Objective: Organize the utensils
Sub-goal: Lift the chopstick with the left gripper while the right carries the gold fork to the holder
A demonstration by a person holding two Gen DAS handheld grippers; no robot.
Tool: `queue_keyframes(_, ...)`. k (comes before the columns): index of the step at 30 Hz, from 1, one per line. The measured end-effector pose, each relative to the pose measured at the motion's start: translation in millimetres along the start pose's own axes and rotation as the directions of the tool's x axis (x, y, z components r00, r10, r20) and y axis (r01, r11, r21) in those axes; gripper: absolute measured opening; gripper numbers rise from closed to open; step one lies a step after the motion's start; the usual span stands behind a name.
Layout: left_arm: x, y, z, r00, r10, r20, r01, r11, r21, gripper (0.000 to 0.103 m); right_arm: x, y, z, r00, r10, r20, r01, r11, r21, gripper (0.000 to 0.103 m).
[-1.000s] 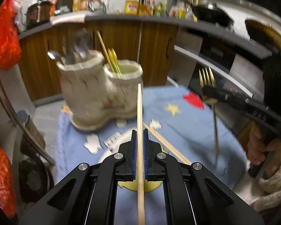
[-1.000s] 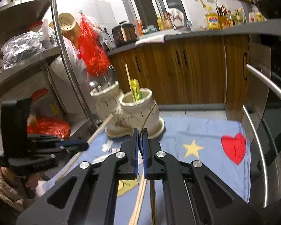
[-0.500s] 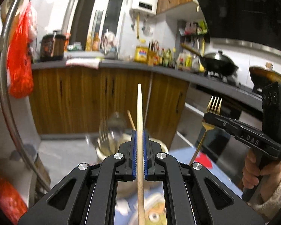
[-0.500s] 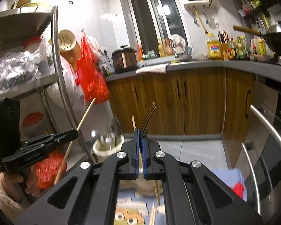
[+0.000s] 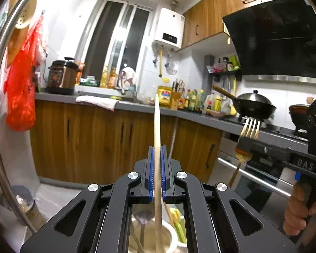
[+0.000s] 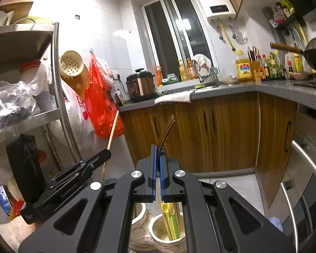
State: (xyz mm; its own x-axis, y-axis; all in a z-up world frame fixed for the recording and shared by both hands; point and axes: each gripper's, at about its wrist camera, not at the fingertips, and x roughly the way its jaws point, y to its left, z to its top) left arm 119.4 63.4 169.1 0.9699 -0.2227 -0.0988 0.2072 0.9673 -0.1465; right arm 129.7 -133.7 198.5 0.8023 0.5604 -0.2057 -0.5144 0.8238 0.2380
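The left gripper [image 5: 157, 154] pinched a wooden chopstick [image 5: 156, 122] upright between its fingers; the right gripper [image 6: 157, 154] clamped a gold fork [image 6: 166, 131], both above the two-cup ceramic holder [image 6: 158, 227].

Chopstick [image 5: 157, 126] pale matt wood; fork [image 5: 247, 136] glossy gold metal; holder [image 6: 158, 235] glazed cream ceramic; cabinets [image 5: 94, 139] grained wood.

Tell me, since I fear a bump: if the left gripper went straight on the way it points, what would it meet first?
Probably the wooden cabinet doors under the counter; the left gripper, shut on a chopstick, has open air ahead first. Depth is unclear.
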Motion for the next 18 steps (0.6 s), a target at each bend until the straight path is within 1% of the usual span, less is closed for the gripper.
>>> queue_keyframes(4, 11.0, 1.2, -7.2, 1.000, 0.014, 0.010, -0.014, 1.000, -0.011, 0.006, 11.6, -3.6, -5.1, 1.000, -0.006, -0.017, 0.006, 1.000, 0.009, 0.002)
queue_keyframes(7, 15.6, -1.4, -12.0, 0.999, 0.038, 0.014, -0.038, 0.999, 0.028, 0.007, 16.2, -6.1, -8.2, 1.000, -0.008, -0.025, 0.008, 1.000, 0.012, 0.002)
queue_keyframes(11, 20.9, -1.4, -22.6, 0.999, 0.053, 0.013, -0.053, 0.998, 0.044, 0.007, 22.2, -9.5, -13.1, 0.999, -0.010, -0.037, 0.010, 1.000, 0.018, 0.002)
queue_keyframes(18, 18.7, -5.0, -40.0, 0.997, 0.081, 0.012, -0.082, 0.993, 0.085, 0.007, 27.9, -11.3, -36.7, 0.996, -0.002, -0.091, 0.004, 1.000, 0.018, 0.002)
